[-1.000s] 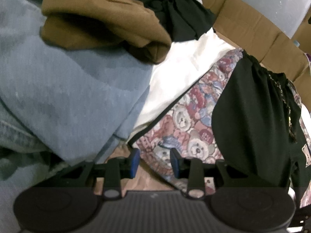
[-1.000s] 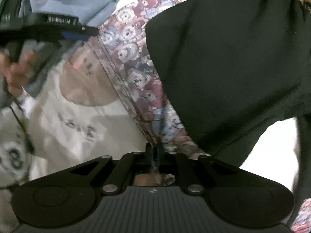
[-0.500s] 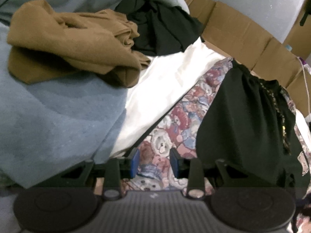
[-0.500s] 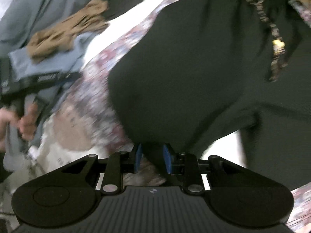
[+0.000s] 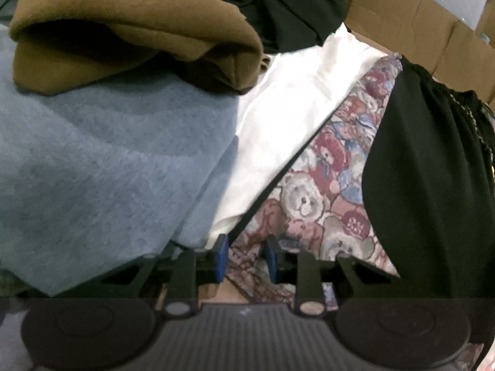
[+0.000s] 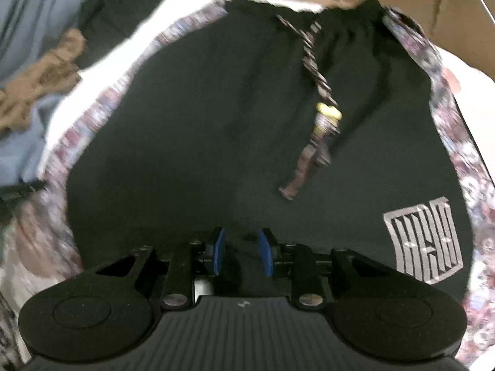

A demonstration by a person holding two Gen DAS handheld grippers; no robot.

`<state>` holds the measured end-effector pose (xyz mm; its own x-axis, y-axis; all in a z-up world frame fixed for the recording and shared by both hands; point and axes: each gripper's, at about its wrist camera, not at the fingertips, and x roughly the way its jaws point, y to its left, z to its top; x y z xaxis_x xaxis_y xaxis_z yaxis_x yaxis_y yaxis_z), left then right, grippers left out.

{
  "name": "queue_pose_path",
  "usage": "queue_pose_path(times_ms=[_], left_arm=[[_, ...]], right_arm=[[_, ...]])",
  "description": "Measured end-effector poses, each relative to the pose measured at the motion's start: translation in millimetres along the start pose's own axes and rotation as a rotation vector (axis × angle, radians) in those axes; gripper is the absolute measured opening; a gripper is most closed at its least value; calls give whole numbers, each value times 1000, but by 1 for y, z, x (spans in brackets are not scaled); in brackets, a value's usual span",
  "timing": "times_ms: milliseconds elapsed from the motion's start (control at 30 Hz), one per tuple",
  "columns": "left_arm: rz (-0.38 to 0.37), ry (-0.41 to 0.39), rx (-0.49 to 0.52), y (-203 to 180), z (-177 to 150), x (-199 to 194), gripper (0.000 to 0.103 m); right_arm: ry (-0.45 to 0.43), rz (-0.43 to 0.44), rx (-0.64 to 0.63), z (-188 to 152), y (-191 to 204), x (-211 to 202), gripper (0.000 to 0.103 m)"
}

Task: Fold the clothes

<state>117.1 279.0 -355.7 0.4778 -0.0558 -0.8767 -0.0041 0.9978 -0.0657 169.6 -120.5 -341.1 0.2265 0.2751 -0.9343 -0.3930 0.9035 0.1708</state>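
Observation:
Black shorts (image 6: pixel 216 123) with a patterned drawstring (image 6: pixel 321 117) and a grey logo (image 6: pixel 423 244) lie spread on a teddy-bear print cloth (image 6: pixel 454 123). My right gripper (image 6: pixel 241 250) hovers open over the near edge of the shorts, and its pads grip nothing. In the left wrist view the shorts (image 5: pixel 427 170) lie at the right on the bear-print cloth (image 5: pixel 324 167). My left gripper (image 5: pixel 246 256) is closing with the near edge of that bear-print cloth between its blue pads, which do not visibly press on it.
A blue-grey garment (image 5: pixel 108 170) fills the left, with a brown garment (image 5: pixel 123 31) and a black one (image 5: pixel 284 9) heaped on it. A white cloth (image 5: pixel 294 108) lies beside the bear print. Cardboard walls (image 5: pixel 402 21) close off the far side.
My right gripper opened, let go of the cloth edge it pinched, and swept across over the shorts. The left gripper's pads drew closer together over the bear-print edge.

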Motion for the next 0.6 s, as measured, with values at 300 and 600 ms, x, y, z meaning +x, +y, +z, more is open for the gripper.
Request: queue_pose_path(times_ms=[300, 600], left_arm=[[-27, -30, 35, -23, 9, -30, 28], [-102, -41, 81, -71, 22, -36, 29]], right_arm=[[51, -43, -29, -36, -39, 2, 33], [53, -18, 59, -79, -67, -1, 36]])
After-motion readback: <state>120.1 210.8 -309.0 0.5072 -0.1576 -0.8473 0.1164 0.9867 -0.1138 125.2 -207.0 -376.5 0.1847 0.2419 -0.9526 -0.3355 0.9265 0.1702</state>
